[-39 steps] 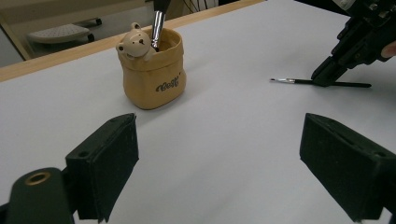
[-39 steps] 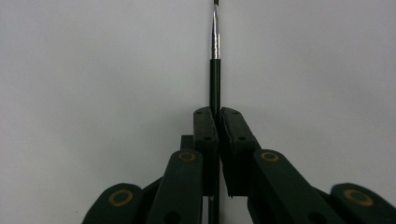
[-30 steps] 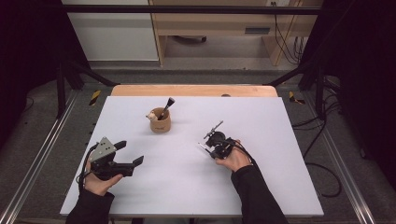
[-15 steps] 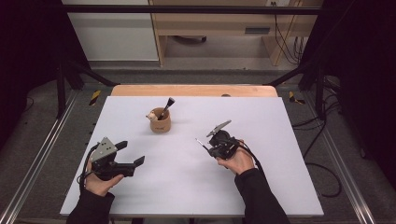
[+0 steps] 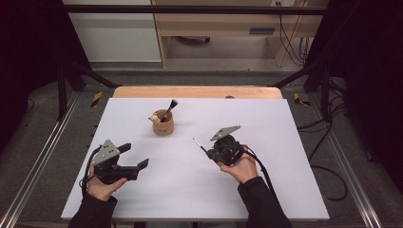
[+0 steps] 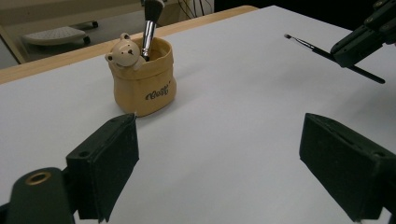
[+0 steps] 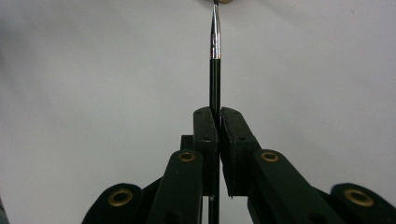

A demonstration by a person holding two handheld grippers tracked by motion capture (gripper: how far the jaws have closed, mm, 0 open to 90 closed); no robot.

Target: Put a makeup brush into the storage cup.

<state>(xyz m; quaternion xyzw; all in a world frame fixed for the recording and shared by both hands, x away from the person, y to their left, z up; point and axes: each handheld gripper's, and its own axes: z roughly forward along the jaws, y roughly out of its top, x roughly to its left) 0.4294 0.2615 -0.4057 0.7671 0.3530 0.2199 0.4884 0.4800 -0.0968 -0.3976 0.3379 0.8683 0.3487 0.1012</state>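
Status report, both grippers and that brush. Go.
Right gripper shut on thin brush, lifted off the table. Left gripper open, holding nothing. Bear cup holds a thicker brush; path to it open.

From my remote station: the white counter (image 5: pixel 285 133), its far edge showing a strip of pale wood, carries a single standing item, a tan bear-faced pot (image 5: pixel 162 123) set left of centre toward the back. A dark-handled brush (image 5: pixel 168 110) leans inside the pot (bristles up, tilted right). In the left gripper view I read dark lettering on the pot's front; I cannot make out the word.
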